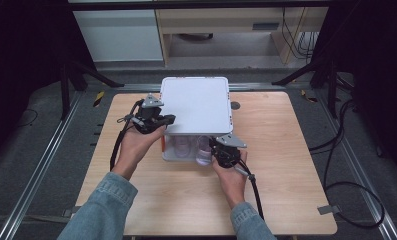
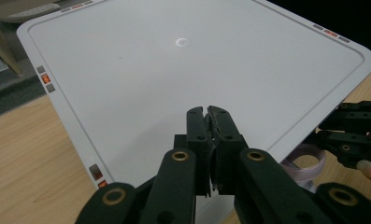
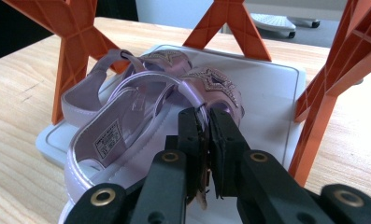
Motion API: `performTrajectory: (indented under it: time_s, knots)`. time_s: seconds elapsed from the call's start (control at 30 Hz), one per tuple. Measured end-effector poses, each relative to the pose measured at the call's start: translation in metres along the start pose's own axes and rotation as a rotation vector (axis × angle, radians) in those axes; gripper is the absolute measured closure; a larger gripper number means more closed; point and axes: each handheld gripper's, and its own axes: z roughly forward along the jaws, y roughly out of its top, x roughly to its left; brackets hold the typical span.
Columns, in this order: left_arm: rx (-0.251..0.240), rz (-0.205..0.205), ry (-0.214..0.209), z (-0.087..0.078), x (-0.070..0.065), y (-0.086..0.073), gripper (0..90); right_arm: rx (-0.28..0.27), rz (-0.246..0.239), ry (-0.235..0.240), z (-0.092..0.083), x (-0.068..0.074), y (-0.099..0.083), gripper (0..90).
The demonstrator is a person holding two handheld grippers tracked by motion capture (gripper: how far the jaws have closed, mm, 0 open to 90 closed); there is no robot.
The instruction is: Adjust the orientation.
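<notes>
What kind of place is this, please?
Probably a lab or recording workspace, not a home: a wooden table stands on dark matting with metal floor rails, black stand legs and loose cables around it.

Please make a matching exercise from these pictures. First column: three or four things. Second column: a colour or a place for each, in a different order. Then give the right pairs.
Things:
1. top shelf
2. sandals
3. shelf legs
4. table

Descriptions:
A. orange, X-shaped
B. light wood
C. white, flat, with rounded corners
D. lilac, lying on the lower tray

Pairs: 1-C, 2-D, 3-A, 4-B
</notes>
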Motion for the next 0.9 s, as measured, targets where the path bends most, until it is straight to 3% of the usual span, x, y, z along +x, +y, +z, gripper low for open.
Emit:
performTrajectory:
  time_s: [0.33, 0.9]
  knots:
    - [0.005, -0.008, 0.002, 0.004, 0.000, -0.002, 86.8, -0.012, -0.004, -0.017, 0.006, 0.002, -0.004, 83.9]
    - [0.026, -0.020, 0.008, 0.008, 0.003, -0.009, 86.7, 0.015, -0.011, -0.028, 0.011, 0.006, -0.010, 83.6]
